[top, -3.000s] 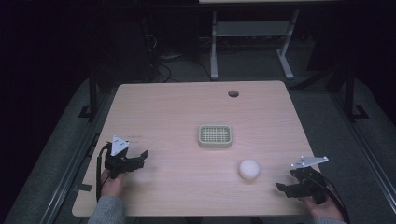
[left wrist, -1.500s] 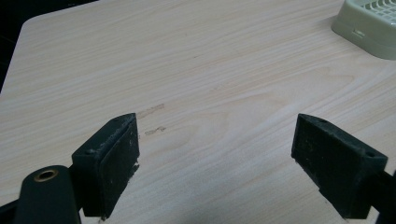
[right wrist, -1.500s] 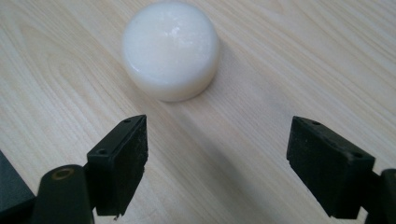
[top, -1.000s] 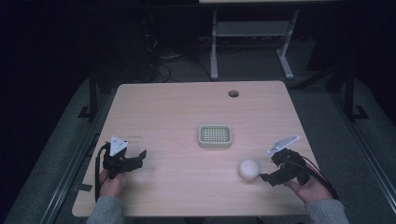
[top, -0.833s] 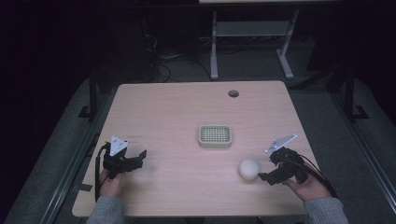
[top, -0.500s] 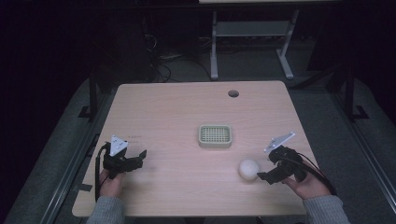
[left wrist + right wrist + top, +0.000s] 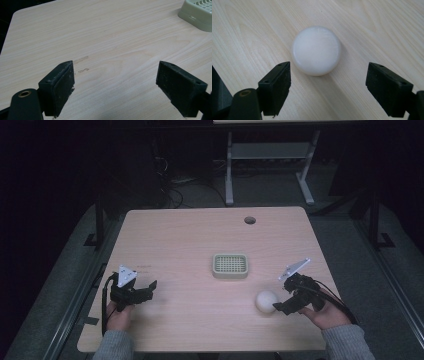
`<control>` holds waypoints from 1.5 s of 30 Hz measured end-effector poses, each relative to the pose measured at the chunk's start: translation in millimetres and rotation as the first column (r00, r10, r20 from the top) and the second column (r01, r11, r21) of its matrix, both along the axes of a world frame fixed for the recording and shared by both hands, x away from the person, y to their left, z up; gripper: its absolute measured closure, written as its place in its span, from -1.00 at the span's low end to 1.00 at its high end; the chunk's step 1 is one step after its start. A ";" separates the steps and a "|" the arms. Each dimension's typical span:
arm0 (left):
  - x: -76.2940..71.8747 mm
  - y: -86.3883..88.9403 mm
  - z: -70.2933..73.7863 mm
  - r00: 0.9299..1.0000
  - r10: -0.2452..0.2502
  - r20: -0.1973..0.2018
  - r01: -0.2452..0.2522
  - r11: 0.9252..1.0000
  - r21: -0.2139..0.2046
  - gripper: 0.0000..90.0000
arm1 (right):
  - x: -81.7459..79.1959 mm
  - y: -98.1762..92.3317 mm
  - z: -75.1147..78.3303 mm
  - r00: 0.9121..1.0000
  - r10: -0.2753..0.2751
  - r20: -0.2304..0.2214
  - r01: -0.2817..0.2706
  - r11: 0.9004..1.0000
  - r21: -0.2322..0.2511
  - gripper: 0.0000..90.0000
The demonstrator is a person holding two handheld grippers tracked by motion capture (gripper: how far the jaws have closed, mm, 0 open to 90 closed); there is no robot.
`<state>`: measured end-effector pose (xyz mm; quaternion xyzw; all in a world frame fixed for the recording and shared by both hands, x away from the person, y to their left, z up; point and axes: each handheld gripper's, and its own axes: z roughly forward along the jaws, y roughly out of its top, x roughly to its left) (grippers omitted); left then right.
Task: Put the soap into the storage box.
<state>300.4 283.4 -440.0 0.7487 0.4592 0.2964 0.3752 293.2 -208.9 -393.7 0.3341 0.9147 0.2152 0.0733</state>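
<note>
A white round puck-like soap (image 7: 266,301) lies on the wooden table (image 7: 190,245) at the front right. My right gripper (image 7: 280,305) sits just right of it, open, its jaws pointing at the soap (image 7: 316,50), which lies just ahead of the tips without touching them. A pale green slatted soap dish (image 7: 230,265) stands near the table's middle; its corner (image 7: 197,12) shows in the left gripper view. My left gripper (image 7: 147,289) rests at the front left, open, with bare wood between its jaws.
A round cable hole (image 7: 249,220) is at the table's far edge. Dark floor, cables and a white stand frame (image 7: 270,155) lie beyond the table. A faint scuff mark (image 7: 81,60) marks the wood ahead of the left jaws.
My right gripper moved from the front right corner leftward up to the white soap over the last seconds. The left gripper, the dish and the soap stayed put.
</note>
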 end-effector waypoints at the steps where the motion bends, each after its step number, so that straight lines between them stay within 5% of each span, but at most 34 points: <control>1: -0.1 0.0 0.0 1.000 0.001 0.000 -0.001 1.000 0.000 -0.67 | 0.5 0.5 0.2 1.000 0.004 0.001 -0.004 1.000 -0.002 -0.56; 22: -0.2 0.3 0.8 1.000 0.004 0.004 -0.004 1.000 -0.002 -0.67 | 11.0 14.3 -0.4 0.999 0.037 -0.040 -0.037 0.999 -0.016 -0.59; 45: -0.2 1.9 1.2 1.000 0.009 0.007 -0.009 1.000 -0.006 -0.67 | 26.4 34.4 -22.5 0.991 0.070 -0.110 -0.077 0.996 -0.055 -0.62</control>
